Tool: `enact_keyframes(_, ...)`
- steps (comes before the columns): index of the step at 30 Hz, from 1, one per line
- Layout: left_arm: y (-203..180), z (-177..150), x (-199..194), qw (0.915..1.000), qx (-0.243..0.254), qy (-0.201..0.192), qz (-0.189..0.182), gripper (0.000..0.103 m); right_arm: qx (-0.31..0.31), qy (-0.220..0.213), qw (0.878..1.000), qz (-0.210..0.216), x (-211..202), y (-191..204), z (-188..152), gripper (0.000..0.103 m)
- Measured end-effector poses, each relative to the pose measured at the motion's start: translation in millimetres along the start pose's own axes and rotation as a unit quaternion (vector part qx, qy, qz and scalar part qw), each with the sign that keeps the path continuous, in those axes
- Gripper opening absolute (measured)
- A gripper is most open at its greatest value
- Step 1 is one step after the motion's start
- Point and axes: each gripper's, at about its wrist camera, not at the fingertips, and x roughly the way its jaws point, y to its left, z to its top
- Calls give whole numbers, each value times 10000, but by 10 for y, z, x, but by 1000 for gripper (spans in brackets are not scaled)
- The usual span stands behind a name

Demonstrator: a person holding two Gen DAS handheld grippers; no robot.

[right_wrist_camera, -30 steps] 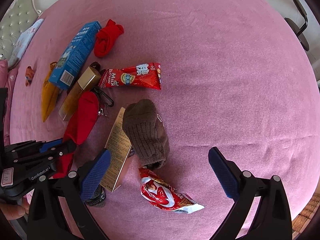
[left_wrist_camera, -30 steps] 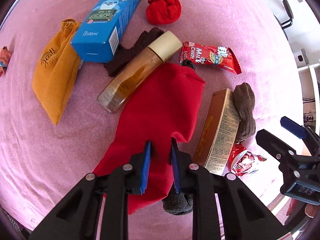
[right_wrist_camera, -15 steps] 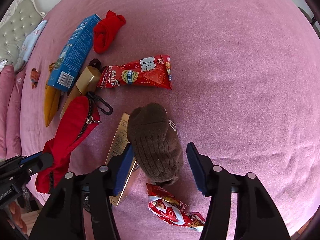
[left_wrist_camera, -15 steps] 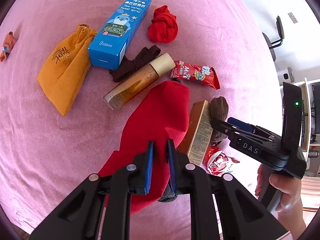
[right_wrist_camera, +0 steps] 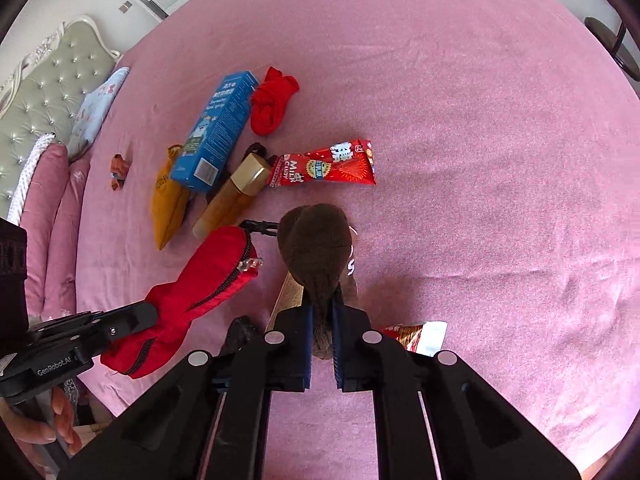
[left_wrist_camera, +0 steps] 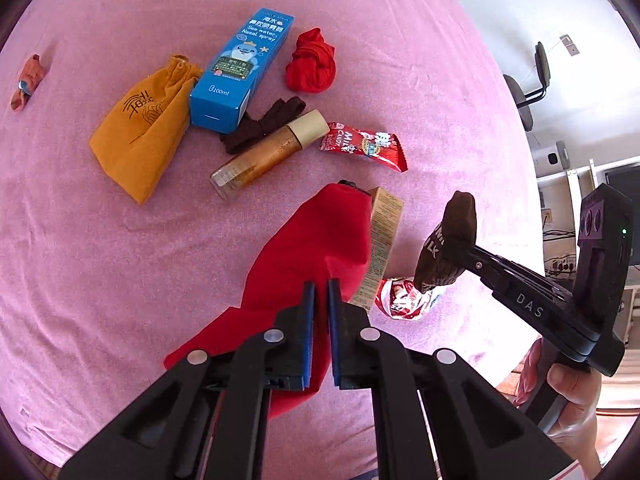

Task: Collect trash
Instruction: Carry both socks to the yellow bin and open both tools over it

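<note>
Left gripper [left_wrist_camera: 319, 284] pinches red pouch [left_wrist_camera: 308, 240]; right gripper [left_wrist_camera: 448, 244] grips brown sock [left_wrist_camera: 456, 224].

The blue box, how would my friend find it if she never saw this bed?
Start at the pink bedspread and find the cluster of clutter in its middle. The blue box lies at the far edge of that pile, between the mustard drawstring pouch and the balled red sock. It is the only blue thing, long, with a cartoon dolphin.

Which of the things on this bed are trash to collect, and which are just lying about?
Trash:
- milk candy wrapper
- crumpled red-and-white wrapper

Probably lying about (whether the boxes are empty cannot be told):
- red zip pouch, held by the left gripper
- brown sock, held by the right gripper
- blue nasal spray box
- amber bottle
- orange drawstring bag
- red sock
</note>
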Motion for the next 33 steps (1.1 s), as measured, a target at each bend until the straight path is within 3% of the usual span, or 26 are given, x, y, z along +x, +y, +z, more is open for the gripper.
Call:
enact_keyframes(8,-175,-411,-411,9989,284,-26,-362,6,104,-263,9996,81,-513,321,-486,8)
enact_keyframes(15,-503,-886,-496,9933,876,296,-697,6,642,-483,9968,-37,-896,247,-1143,8)
enact_keyframes(23,-1223,-1343,-356,9801,1661,655,-864,6,1368,-726,9877,-225,-1352,-236,-1837,8)
enact_keyframes(33,-2609,-2010,54,9536,2602,1089,-1058,6,2221,-1045,9676,-591,-2107,-1319,-2715,8)
